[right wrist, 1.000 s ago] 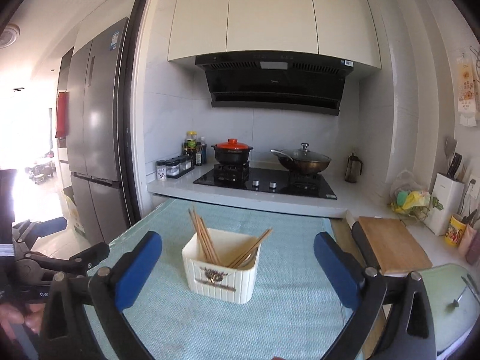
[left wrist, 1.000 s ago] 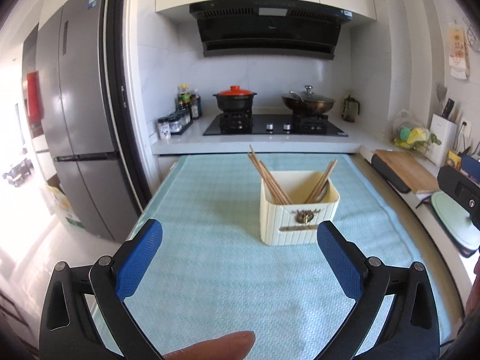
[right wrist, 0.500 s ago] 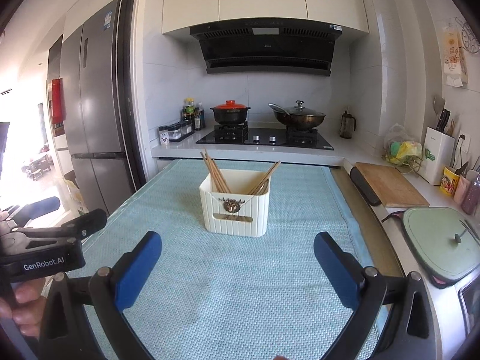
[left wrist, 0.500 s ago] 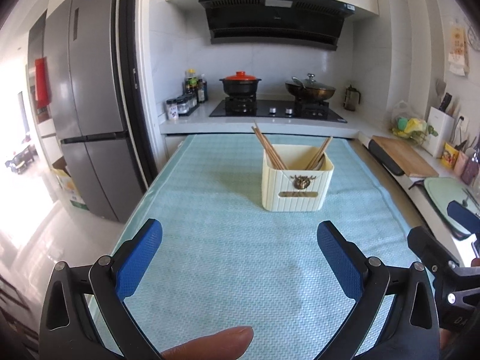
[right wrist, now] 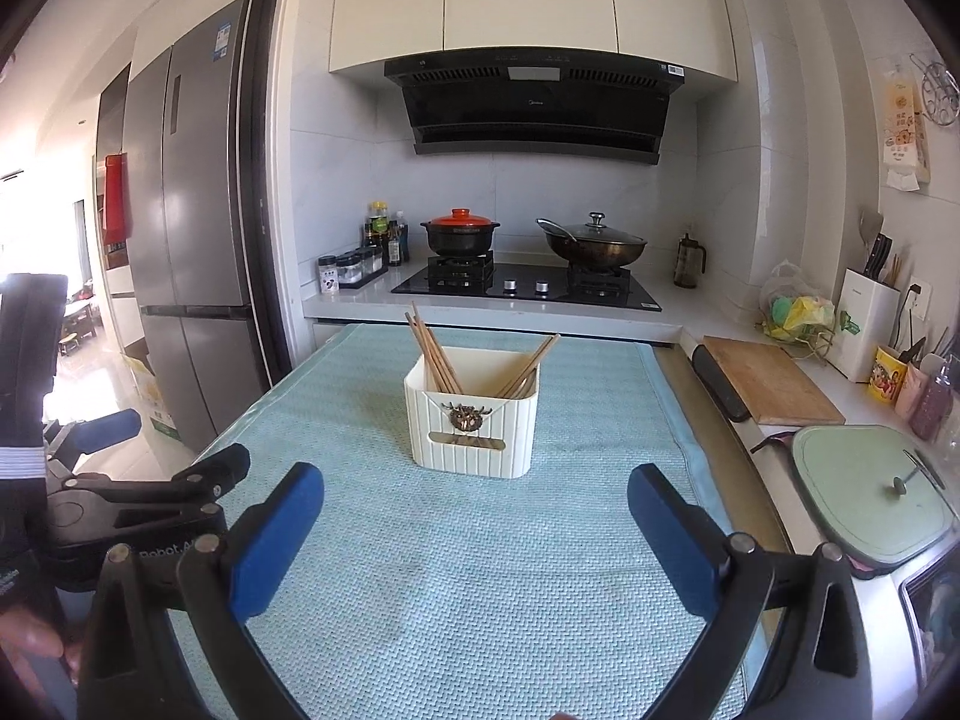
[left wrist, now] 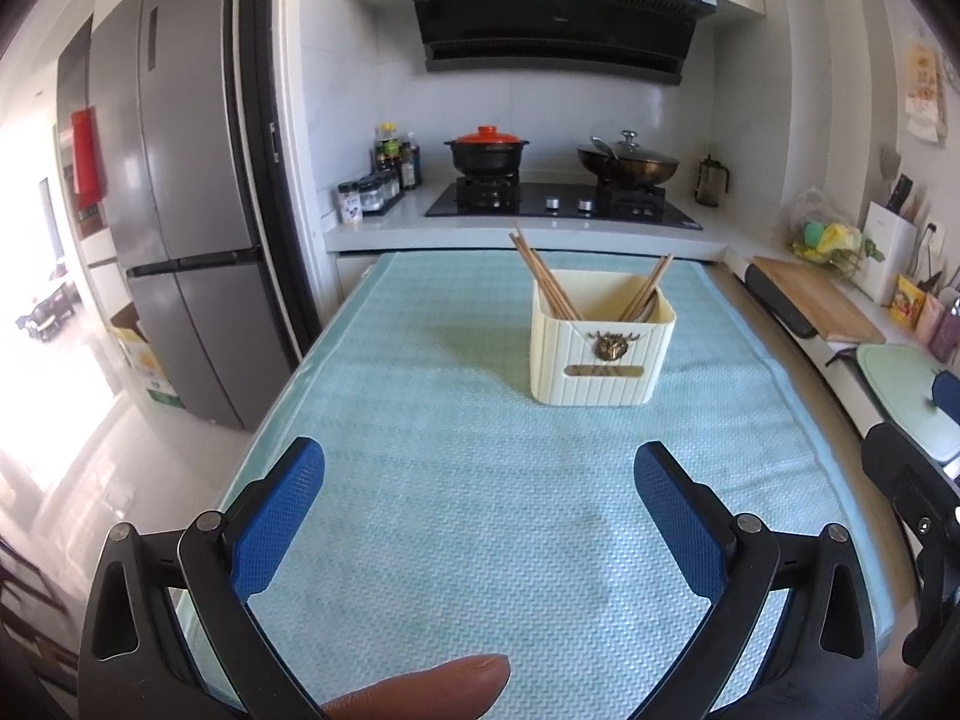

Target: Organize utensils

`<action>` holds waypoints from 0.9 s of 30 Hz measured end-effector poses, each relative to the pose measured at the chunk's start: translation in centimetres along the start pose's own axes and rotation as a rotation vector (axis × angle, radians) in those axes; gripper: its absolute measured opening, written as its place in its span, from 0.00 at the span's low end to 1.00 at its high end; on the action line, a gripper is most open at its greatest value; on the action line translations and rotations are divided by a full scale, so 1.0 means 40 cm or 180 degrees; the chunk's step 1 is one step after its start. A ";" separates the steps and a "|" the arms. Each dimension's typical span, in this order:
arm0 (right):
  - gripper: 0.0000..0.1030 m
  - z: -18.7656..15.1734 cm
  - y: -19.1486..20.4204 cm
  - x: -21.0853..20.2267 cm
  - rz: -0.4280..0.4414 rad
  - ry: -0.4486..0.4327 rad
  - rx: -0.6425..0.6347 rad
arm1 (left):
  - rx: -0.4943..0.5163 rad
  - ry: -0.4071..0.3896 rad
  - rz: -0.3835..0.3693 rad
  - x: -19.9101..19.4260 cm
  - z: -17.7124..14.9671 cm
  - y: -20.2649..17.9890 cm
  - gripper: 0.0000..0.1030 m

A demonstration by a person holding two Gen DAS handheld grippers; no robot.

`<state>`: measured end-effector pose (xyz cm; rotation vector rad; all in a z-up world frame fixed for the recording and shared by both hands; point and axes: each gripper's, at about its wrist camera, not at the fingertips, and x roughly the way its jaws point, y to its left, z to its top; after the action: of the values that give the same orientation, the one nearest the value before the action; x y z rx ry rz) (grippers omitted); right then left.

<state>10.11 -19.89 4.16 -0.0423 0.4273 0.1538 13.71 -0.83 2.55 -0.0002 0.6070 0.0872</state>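
A: Now, item one: left tool (left wrist: 479, 474). Condition?

B: Released, blue pads spread wide, nothing between them. It hangs low over the teal mat (left wrist: 420, 516) on the counter. A fingertip (left wrist: 420, 687) shows at its near edge.

A: Item two: right tool (right wrist: 475, 498).

B: Likewise released and empty, alongside the left tool, whose black frame shows at its left side.

A: Item three: the task's thing.

B: Cream ribbed utensil holder (left wrist: 600, 348), standing upright on the mat, straight ahead of both tools and well beyond the pads. Two bundles of wooden chopsticks (left wrist: 543, 279) lean inside it, one toward the left wall, one toward the right (left wrist: 648, 291). No loose utensil shows on the mat.

A: Change against a second ago?

B: Both tools have drawn back from the holder; it sat nearer the pads then, and more mat now lies ahead of them. The holder and chopsticks look unmoved.

A: Meaning for the task?

B: Judged only: the sorting appears finished, the tools retiring with the chopsticks already housed.

A: Surroundings?

B: Beyond the holder, a gas hob (right wrist: 528, 288), a red-lidded pot (right wrist: 459, 231) and a wok (right wrist: 597, 246).
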 end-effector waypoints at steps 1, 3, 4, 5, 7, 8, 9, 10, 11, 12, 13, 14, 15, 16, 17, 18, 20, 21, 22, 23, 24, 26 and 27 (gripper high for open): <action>1.00 0.001 0.003 -0.002 0.0002 -0.0007 -0.0010 | -0.0004 -0.0002 -0.0006 -0.002 0.000 0.002 1.00; 1.00 0.002 0.007 -0.004 0.0007 -0.0014 -0.0018 | -0.0012 -0.0009 -0.0013 -0.006 0.002 0.007 1.00; 1.00 0.003 0.009 -0.006 0.0008 -0.0019 -0.0018 | -0.0016 -0.0015 -0.0012 -0.007 0.003 0.009 1.00; 1.00 0.005 0.010 -0.006 0.0015 -0.0023 -0.0018 | -0.0020 -0.0020 -0.0011 -0.008 0.003 0.010 1.00; 1.00 0.006 0.012 -0.007 0.0022 -0.0027 -0.0018 | -0.0025 -0.0025 -0.0011 -0.011 0.002 0.013 1.00; 1.00 0.006 0.014 -0.008 0.0028 -0.0028 -0.0024 | -0.0022 -0.0030 -0.0009 -0.012 0.003 0.015 1.00; 1.00 0.006 0.014 -0.007 0.0032 -0.0029 -0.0030 | -0.0018 -0.0033 -0.0004 -0.013 0.002 0.016 1.00; 1.00 0.005 0.016 -0.007 0.0035 -0.0028 -0.0038 | -0.0016 -0.0033 -0.0004 -0.012 0.002 0.016 1.00; 1.00 0.005 0.018 -0.006 0.0041 -0.0023 -0.0045 | -0.0013 -0.0033 -0.0006 -0.012 0.002 0.015 1.00; 1.00 0.004 0.019 -0.007 0.0048 -0.0021 -0.0049 | -0.0009 -0.0031 -0.0006 -0.012 0.002 0.015 1.00; 1.00 0.004 0.021 -0.008 0.0049 -0.0022 -0.0049 | -0.0009 -0.0027 -0.0001 -0.012 0.002 0.014 1.00; 1.00 0.004 0.022 -0.009 0.0048 -0.0025 -0.0050 | -0.0008 -0.0027 -0.0001 -0.012 0.003 0.014 1.00; 1.00 0.005 0.022 -0.011 0.0047 -0.0028 -0.0053 | -0.0011 -0.0028 0.0001 -0.012 0.003 0.017 1.00; 1.00 0.006 0.023 -0.012 0.0045 -0.0031 -0.0055 | -0.0013 -0.0032 0.0000 -0.013 0.003 0.018 1.00; 1.00 0.007 0.024 -0.014 0.0043 -0.0039 -0.0055 | -0.0017 -0.0031 0.0001 -0.013 0.004 0.019 1.00; 1.00 0.007 0.023 -0.015 0.0043 -0.0045 -0.0055 | -0.0025 -0.0027 -0.0002 -0.013 0.005 0.020 1.00; 1.00 0.008 0.024 -0.017 0.0043 -0.0051 -0.0059 | -0.0036 -0.0028 -0.0002 -0.015 0.006 0.023 1.00; 1.00 0.009 0.025 -0.016 0.0041 -0.0053 -0.0059 | -0.0032 -0.0033 0.0006 -0.015 0.006 0.021 1.00; 1.00 0.009 0.023 -0.016 0.0040 -0.0054 -0.0057 | -0.0023 -0.0036 0.0013 -0.015 0.006 0.020 1.00; 1.00 0.009 0.022 -0.016 0.0043 -0.0051 -0.0059 | -0.0013 -0.0039 0.0016 -0.016 0.006 0.019 1.00; 1.00 0.009 0.023 -0.017 0.0044 -0.0051 -0.0062 | -0.0007 -0.0042 0.0018 -0.017 0.006 0.018 1.00; 1.00 0.009 0.024 -0.016 0.0042 -0.0051 -0.0063 | -0.0002 -0.0049 0.0024 -0.018 0.006 0.015 1.00; 1.00 0.009 0.024 -0.016 0.0043 -0.0051 -0.0065 | 0.0001 -0.0050 0.0025 -0.018 0.007 0.014 1.00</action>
<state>9.52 -19.00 4.73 -0.0584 0.4102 0.1717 13.23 -0.32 3.18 0.0030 0.5913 0.0946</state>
